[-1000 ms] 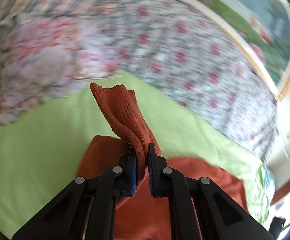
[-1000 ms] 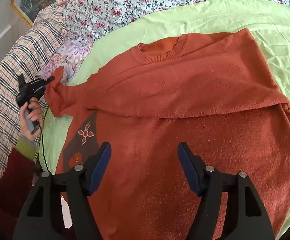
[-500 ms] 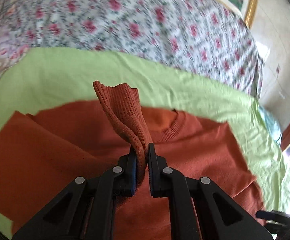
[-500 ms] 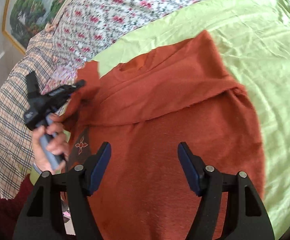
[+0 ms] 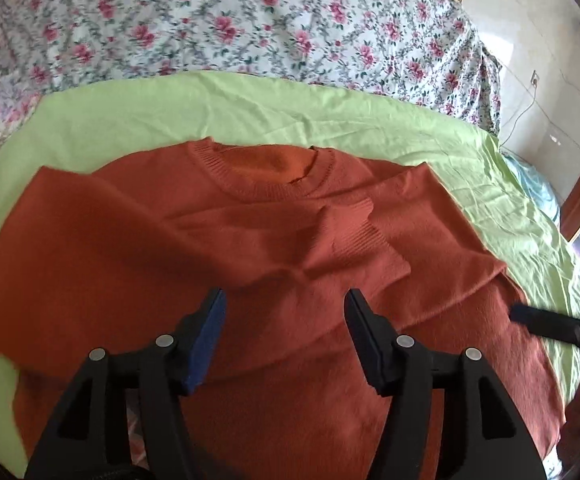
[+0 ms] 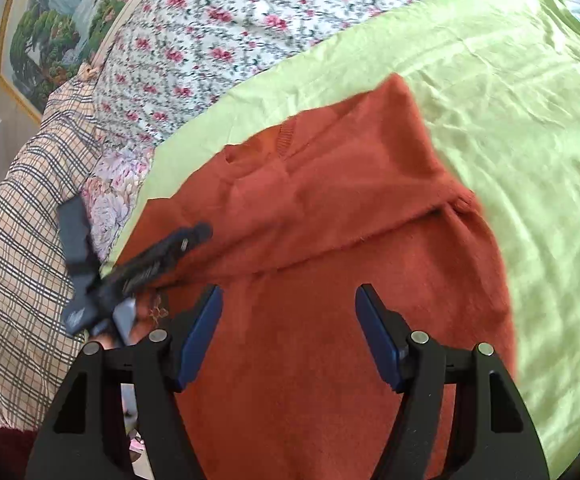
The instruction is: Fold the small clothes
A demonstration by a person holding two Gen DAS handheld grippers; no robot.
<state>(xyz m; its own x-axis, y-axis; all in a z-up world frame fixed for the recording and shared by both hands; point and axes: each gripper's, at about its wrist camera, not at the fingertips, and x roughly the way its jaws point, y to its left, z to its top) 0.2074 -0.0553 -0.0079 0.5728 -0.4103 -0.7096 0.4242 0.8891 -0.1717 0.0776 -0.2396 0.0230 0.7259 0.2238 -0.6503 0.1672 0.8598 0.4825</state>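
A rust-orange knit sweater (image 5: 274, 264) lies flat on a light green sheet (image 5: 250, 108), neck hole (image 5: 278, 168) toward the far side. One sleeve is folded across the chest, its ribbed cuff (image 5: 364, 236) resting just beyond my left gripper (image 5: 284, 312). That gripper's jaws are opening, with nothing between them. My right gripper (image 6: 288, 316) hovers open over the sweater (image 6: 330, 280) body, empty. The left gripper (image 6: 150, 264) also shows in the right wrist view, blurred, at the sweater's left edge.
A floral quilt (image 5: 250, 20) covers the bed beyond the green sheet (image 6: 510, 120). A plaid cover (image 6: 18, 264) and a flowered pillow (image 6: 110, 192) lie to the left. A framed landscape picture (image 6: 70, 20) hangs on the wall. The right gripper's tip (image 5: 558, 328) enters at the right edge.
The left gripper carried the sleeve cuff across the sweater, then let it go; the cuff now lies on the chest and the jaws stand apart. The right gripper shifted slightly.
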